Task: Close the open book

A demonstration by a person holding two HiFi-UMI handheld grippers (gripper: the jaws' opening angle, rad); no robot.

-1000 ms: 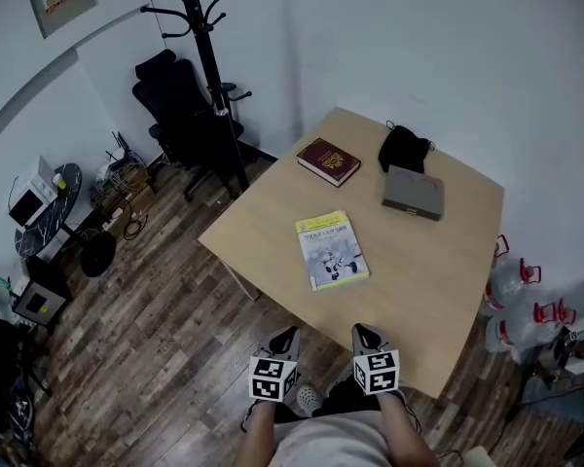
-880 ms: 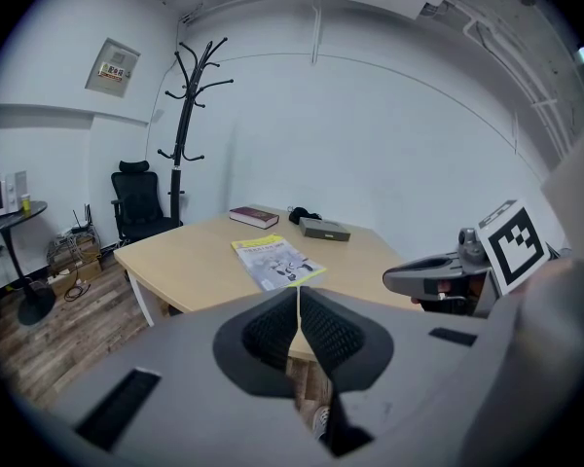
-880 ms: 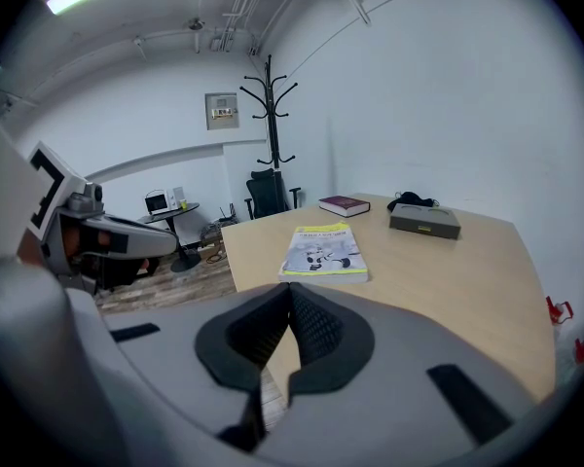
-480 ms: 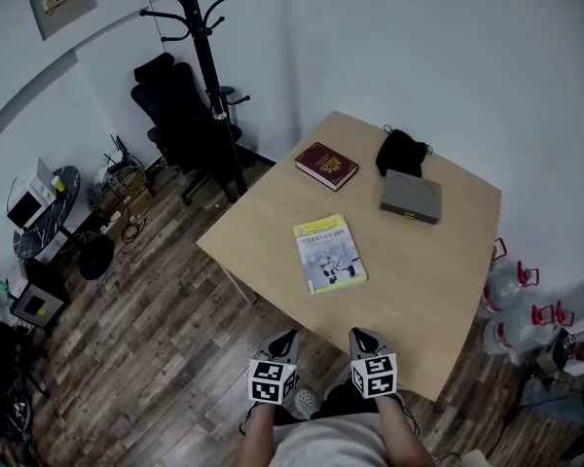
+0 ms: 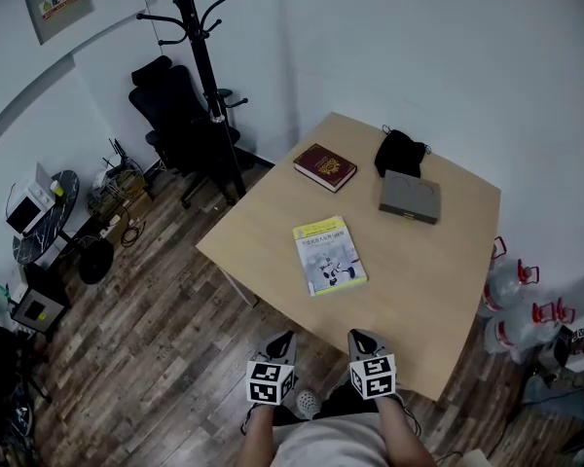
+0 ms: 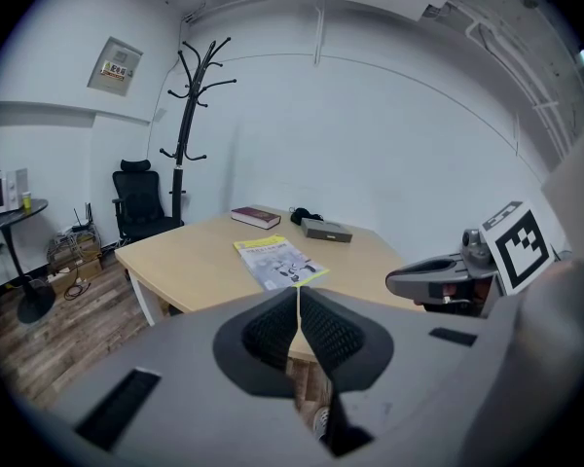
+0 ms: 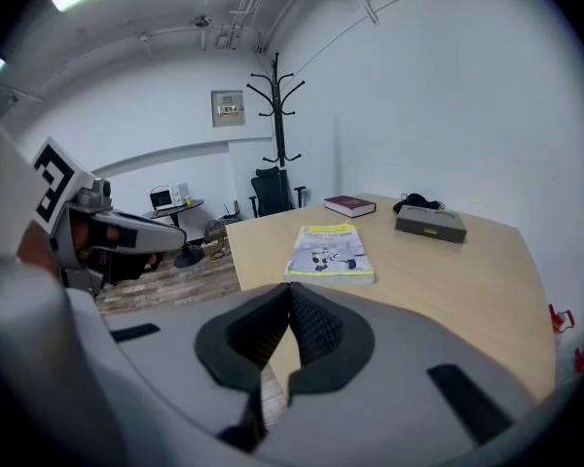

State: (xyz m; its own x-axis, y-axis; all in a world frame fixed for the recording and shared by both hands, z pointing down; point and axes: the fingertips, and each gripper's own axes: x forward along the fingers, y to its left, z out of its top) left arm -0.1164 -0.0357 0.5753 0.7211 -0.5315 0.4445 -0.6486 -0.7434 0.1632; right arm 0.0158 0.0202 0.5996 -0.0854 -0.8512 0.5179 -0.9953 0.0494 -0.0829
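A book with a yellow-edged grey cover [image 5: 330, 254] lies flat and closed on the middle of the wooden table [image 5: 438, 290]; it also shows in the left gripper view [image 6: 277, 261] and the right gripper view [image 7: 331, 252]. My left gripper [image 5: 285, 339] and right gripper [image 5: 362, 337] hover side by side just off the table's near edge, well short of the book. Both are shut with nothing between the jaws, as seen at the left gripper [image 6: 297, 295] and the right gripper [image 7: 290, 290].
At the table's far side lie a dark red book [image 5: 325, 166], a grey box [image 5: 410, 196] and a black pouch [image 5: 401, 150]. A coat stand [image 5: 200, 56] and an office chair [image 5: 175, 115] stand to the left. Water bottles [image 5: 511, 280] sit on the floor at right.
Nothing on the table has moved and both grippers have kept still; only the head view has drifted slightly.
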